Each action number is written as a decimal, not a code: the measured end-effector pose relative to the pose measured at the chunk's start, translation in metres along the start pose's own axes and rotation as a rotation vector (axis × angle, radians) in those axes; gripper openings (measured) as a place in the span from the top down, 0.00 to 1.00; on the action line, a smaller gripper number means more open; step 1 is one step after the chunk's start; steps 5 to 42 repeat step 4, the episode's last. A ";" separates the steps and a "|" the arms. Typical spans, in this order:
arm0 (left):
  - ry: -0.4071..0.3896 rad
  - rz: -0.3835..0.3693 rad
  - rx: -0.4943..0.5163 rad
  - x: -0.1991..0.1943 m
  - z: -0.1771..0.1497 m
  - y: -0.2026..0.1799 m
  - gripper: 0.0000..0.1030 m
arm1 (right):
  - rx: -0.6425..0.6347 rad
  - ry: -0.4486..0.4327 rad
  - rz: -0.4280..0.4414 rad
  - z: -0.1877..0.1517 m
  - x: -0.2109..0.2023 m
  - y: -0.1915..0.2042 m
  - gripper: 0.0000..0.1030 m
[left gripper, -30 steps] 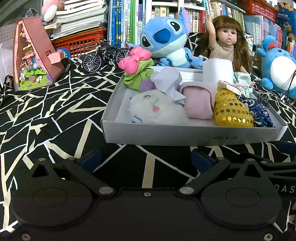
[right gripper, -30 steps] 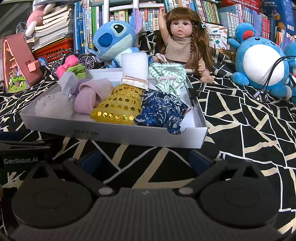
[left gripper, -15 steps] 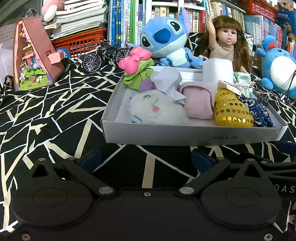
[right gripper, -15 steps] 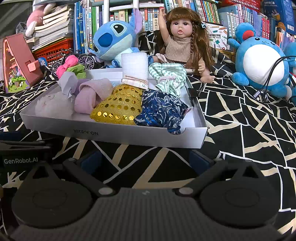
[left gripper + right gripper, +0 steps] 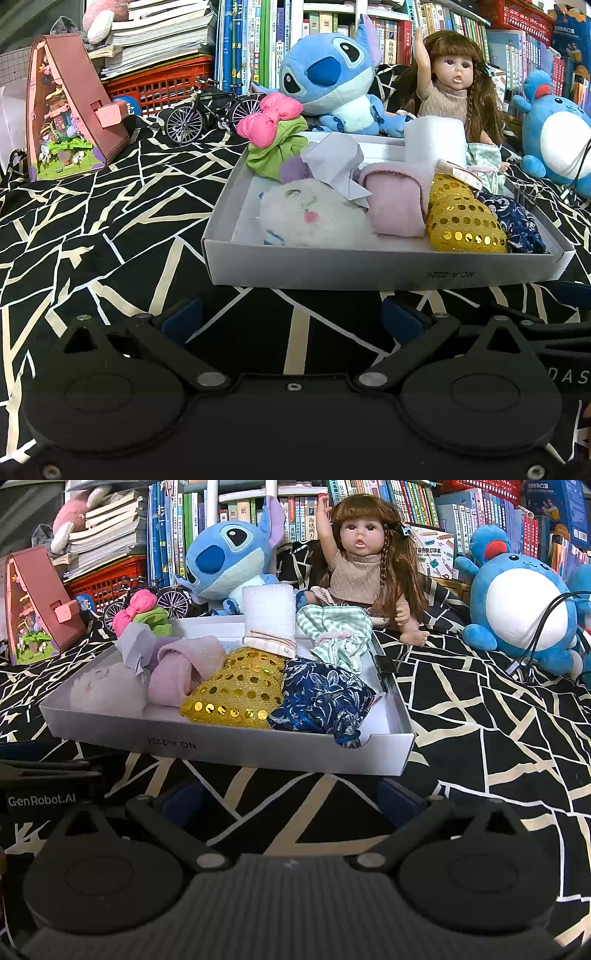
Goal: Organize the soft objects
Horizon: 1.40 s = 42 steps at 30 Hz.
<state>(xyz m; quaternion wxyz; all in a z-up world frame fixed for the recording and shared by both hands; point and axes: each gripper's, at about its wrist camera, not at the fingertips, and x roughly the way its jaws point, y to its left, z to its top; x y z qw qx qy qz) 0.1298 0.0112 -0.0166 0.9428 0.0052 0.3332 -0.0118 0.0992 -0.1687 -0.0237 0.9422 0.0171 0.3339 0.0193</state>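
A shallow white box (image 5: 369, 269) (image 5: 229, 749) on the black patterned cloth holds several soft items. Among them are a white fluffy toy (image 5: 314, 221), a pink rolled cloth (image 5: 395, 206) (image 5: 184, 668), a gold sequin pouch (image 5: 461, 218) (image 5: 240, 694), a navy floral pouch (image 5: 321, 698), a striped green cloth (image 5: 336, 635) and a white foam roll (image 5: 269, 609). A pink and green scrunchie (image 5: 273, 140) lies at the box's far left corner. My left gripper (image 5: 291, 317) and right gripper (image 5: 291, 797) both stand open just in front of the box, holding nothing.
Behind the box sit a blue plush (image 5: 332, 81), a doll (image 5: 362, 572) and a round blue plush (image 5: 517, 609). A model bicycle (image 5: 210, 110), a pink toy house (image 5: 70, 110) and a red basket (image 5: 159, 85) stand at the back left. Cables (image 5: 535, 635) trail at right.
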 end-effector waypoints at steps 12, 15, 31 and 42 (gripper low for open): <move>0.000 0.000 0.000 0.000 0.000 0.000 0.00 | 0.000 0.000 0.000 0.000 0.000 0.000 0.00; 0.000 0.000 0.000 0.000 0.000 0.000 0.00 | 0.000 0.000 0.000 0.000 0.000 0.000 0.00; 0.000 0.000 0.000 0.000 0.000 0.000 0.00 | 0.000 0.000 0.000 0.000 0.000 0.000 0.00; 0.000 0.000 0.000 0.000 0.000 0.000 0.00 | 0.000 0.000 0.000 0.000 0.000 0.000 0.00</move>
